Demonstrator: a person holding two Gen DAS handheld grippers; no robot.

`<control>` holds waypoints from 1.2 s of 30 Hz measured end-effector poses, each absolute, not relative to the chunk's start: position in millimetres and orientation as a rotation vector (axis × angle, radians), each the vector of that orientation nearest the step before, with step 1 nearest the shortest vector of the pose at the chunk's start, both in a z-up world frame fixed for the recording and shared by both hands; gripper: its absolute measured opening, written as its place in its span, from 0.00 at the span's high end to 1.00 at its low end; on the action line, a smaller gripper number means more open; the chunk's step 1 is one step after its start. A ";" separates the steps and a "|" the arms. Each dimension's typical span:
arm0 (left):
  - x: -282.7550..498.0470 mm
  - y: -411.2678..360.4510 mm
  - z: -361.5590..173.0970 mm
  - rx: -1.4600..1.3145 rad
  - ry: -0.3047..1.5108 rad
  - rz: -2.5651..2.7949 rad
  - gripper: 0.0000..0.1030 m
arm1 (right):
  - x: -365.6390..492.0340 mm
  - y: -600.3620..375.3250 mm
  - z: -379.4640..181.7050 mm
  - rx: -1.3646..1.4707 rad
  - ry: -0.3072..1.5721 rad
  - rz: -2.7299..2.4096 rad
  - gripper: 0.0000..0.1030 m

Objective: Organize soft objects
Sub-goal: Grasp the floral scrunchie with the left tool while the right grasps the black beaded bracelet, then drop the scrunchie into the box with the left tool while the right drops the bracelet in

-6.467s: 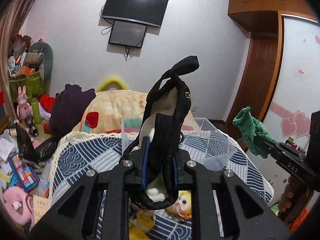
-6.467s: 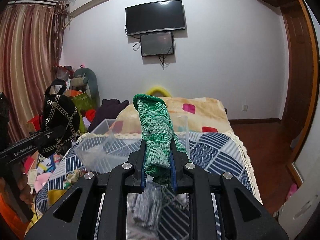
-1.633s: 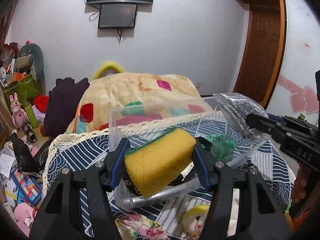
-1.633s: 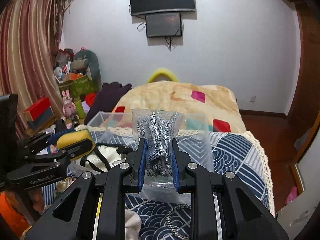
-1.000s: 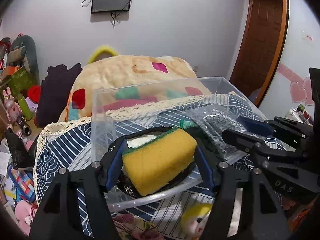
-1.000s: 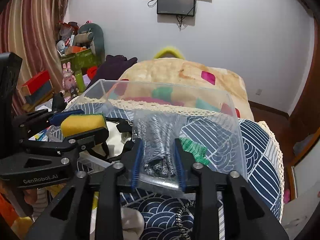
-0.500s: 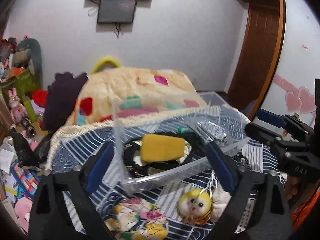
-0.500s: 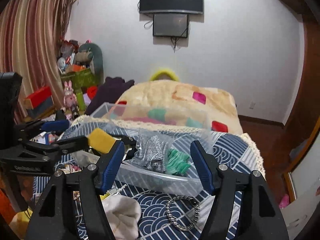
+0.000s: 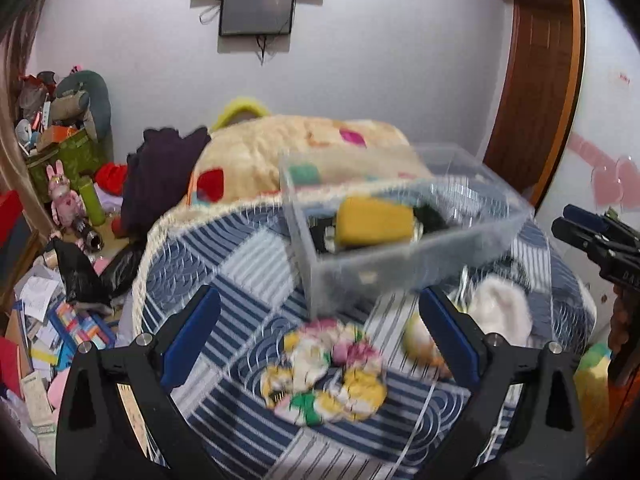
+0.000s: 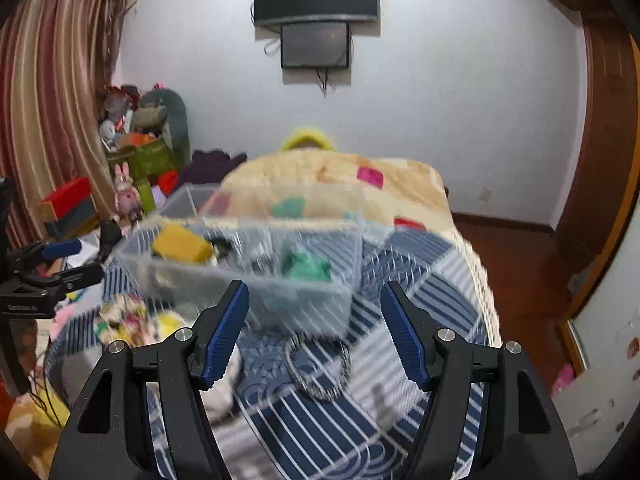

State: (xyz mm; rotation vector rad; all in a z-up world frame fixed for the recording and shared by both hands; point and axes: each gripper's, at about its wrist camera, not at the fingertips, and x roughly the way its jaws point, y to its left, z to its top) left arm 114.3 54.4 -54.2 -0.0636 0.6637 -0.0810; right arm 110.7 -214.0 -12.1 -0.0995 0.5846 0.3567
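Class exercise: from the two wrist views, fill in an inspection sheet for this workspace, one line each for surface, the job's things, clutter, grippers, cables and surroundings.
Surface: bed with blue patterned quilt; cream blanket behind.
Job's things: clear plastic bin on the quilt holds a yellow sponge and a green knit item; floral cloth, white fluffy item and braided ring lie outside it on the quilt.
Clutter: toys, boxes and papers on the floor.
Grippers: left gripper open, holds nothing; right gripper open, holds nothing.
Cables: wires dangle under the wall screens.
Surroundings: striped curtain, wooden door.
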 end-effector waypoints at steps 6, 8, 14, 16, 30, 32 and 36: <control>110.3 51.8 -87.9 -0.050 0.754 -0.089 0.02 | 121.2 -222.0 -48.3 -0.086 0.717 0.361 0.37; 110.3 53.2 -95.8 -0.062 0.780 -0.091 0.02 | 122.3 -222.7 -59.7 -0.093 0.751 0.364 0.37; 115.1 61.0 -116.2 -0.121 0.841 -0.094 0.02 | 129.0 -226.0 -76.1 -0.081 0.807 0.364 0.37; 117.6 61.6 -119.7 -0.139 0.847 -0.109 0.02 | 126.0 -225.2 -74.4 -0.094 0.795 0.363 0.44; 115.3 48.5 -121.3 -0.090 0.788 -0.138 0.65 | 113.1 -232.4 -74.3 -0.099 0.757 0.368 0.92; 109.0 46.0 -119.7 -0.076 0.783 -0.150 0.78 | 109.4 -227.1 -72.1 -0.100 0.749 0.370 0.93; 97.2 43.4 -112.9 -0.049 0.749 -0.145 0.82 | 102.1 -228.4 -64.5 -0.100 0.719 0.377 0.93</control>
